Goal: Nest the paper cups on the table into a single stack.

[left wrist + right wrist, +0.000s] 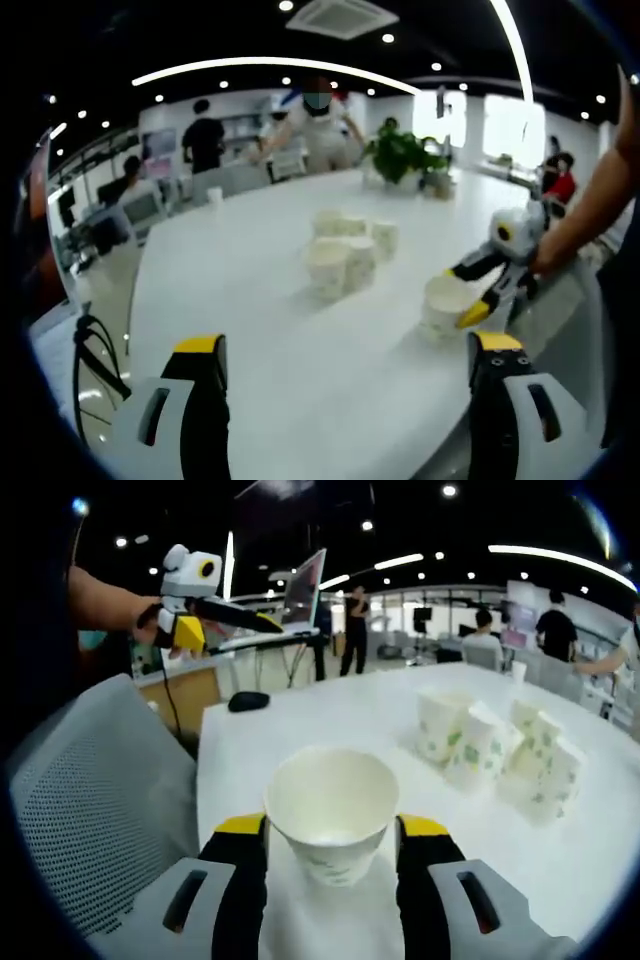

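A white paper cup (330, 810) with a green print stands upright between my right gripper's (330, 827) yellow-tipped jaws, which are shut on its sides. In the left gripper view the same cup (443, 303) sits near the table's right edge, with the right gripper (465, 293) clamped round it. Several more paper cups (345, 258) cluster at the table's middle, some upright and some leaning; they also show as a cluster of cups (495, 745) to the right in the right gripper view. My left gripper (348, 345) hovers wide open over bare tabletop, holding nothing.
The white table (230, 300) is long and curved. A potted plant (402, 155) stands at its far end. A black mouse (247, 701) and a laptop (303, 588) lie near one corner. A grey mesh chair (90, 800) sits by the table edge. People stand and sit beyond.
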Tool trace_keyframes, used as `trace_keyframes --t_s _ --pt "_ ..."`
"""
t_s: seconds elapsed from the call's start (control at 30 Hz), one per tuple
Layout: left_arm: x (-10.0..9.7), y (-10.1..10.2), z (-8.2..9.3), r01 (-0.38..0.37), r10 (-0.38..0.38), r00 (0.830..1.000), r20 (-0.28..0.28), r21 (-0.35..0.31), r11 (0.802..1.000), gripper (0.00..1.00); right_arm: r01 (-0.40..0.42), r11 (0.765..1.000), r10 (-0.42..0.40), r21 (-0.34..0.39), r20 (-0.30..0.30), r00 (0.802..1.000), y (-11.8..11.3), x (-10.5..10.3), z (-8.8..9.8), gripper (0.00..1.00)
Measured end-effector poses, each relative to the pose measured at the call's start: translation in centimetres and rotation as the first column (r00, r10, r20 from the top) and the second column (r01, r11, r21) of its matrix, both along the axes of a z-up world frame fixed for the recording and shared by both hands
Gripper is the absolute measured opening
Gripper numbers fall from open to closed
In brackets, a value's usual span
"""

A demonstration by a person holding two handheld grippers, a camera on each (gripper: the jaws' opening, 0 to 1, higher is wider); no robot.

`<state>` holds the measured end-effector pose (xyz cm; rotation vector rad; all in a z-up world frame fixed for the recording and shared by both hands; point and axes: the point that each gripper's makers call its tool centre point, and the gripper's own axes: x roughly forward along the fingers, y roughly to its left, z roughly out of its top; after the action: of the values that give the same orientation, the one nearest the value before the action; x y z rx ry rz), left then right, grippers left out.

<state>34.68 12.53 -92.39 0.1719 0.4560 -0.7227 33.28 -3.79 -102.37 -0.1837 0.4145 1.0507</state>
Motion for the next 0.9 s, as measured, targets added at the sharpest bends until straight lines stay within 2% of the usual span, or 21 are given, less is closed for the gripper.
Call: trace_keyframes --t_s 0.03,0.27,0.43,0.47,0.6,0.7,0.8,0.9 --pt "0.1 0.0 0.0 0.001 -0.001 1.000 0.000 0.000 1.000 1.00 -0.003 1.000 0.003 0.001 0.008 1.000 -0.2 0.1 0.4 0.54" --pt "0.4 0.0 0.2 0.006 -0.006 1.000 0.005 -0.002 1.000 1.00 0.015 1.000 -0.015 0.028 0.031 0.999 -1.4 1.1 2.7 0.76" --pt "0.5 -0.2 0.1 0.009 -0.009 1.000 0.007 -0.008 1.000 1.00 0.044 0.999 -0.045 0.031 0.043 0.998 -3.0 2.0 4.3 0.84" --pt "0.5 -0.3 0.1 0.009 -0.009 1.000 0.011 -0.010 1.000 1.00 0.051 0.999 -0.051 0.009 0.041 0.998 -3.6 2.1 4.2 0.86" --pt "0.4 -0.4 -0.3 0.004 -0.003 1.000 0.009 -0.025 1.000 1.00 0.106 0.994 -0.107 0.031 0.052 0.993 -5.3 2.6 5.4 0.88" --pt "0.1 -0.7 -0.7 0.020 -0.020 1.000 0.020 -0.029 0.999 1.00 0.177 0.983 -0.178 0.046 0.016 0.984 -6.6 3.0 5.7 0.94" --pt "0.2 -0.8 -0.7 0.020 -0.019 0.999 0.027 -0.037 0.999 1.00 0.208 0.976 -0.211 0.065 0.049 0.976 -7.7 3.2 6.7 0.94" --pt "0.3 -0.8 -0.5 0.015 -0.013 0.999 0.035 -0.057 0.998 1.00 0.254 0.966 -0.257 0.059 0.053 0.965 -8.9 3.1 6.8 0.96"
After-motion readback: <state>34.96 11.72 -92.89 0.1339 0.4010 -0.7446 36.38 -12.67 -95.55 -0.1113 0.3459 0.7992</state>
